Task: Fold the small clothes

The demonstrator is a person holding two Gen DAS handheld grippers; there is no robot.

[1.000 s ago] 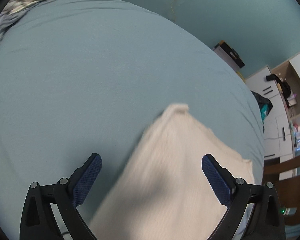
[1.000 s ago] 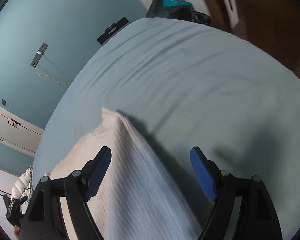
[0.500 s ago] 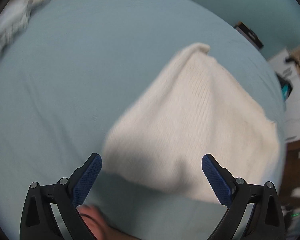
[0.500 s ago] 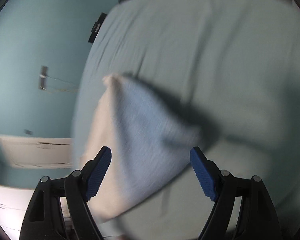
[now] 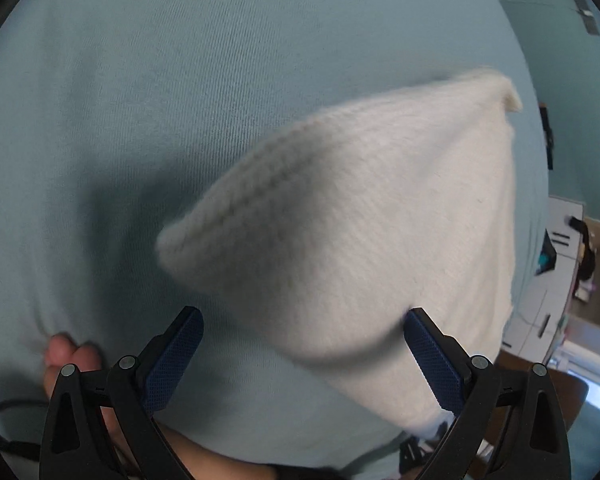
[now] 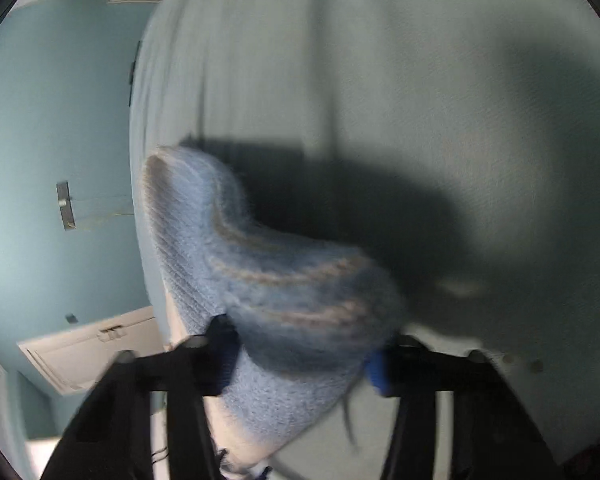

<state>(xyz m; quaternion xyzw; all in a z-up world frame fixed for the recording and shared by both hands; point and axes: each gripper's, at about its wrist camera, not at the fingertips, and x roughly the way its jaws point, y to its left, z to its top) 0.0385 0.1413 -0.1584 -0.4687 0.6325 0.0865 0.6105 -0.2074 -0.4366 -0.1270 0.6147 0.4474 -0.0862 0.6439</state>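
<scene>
One knit garment (image 5: 380, 240), one blue bedsheet (image 5: 180, 80), two claws (image 5: 304, 356) (image 6: 300, 356), one hand (image 5: 66, 360)

Both tongs angled down

Our left tongs (image 5: 302, 352) point steeply downward with the jaws standing wide apart, nothing pressed between the blue pads (image 5: 176, 360). Bare fingers (image 5: 66, 354) show just beside the left jaw. Our right tongs (image 6: 300, 356) also tilt down; their jaws have just been closing, with the knit (image 6: 276, 292) between them, the view blurred.
</scene>
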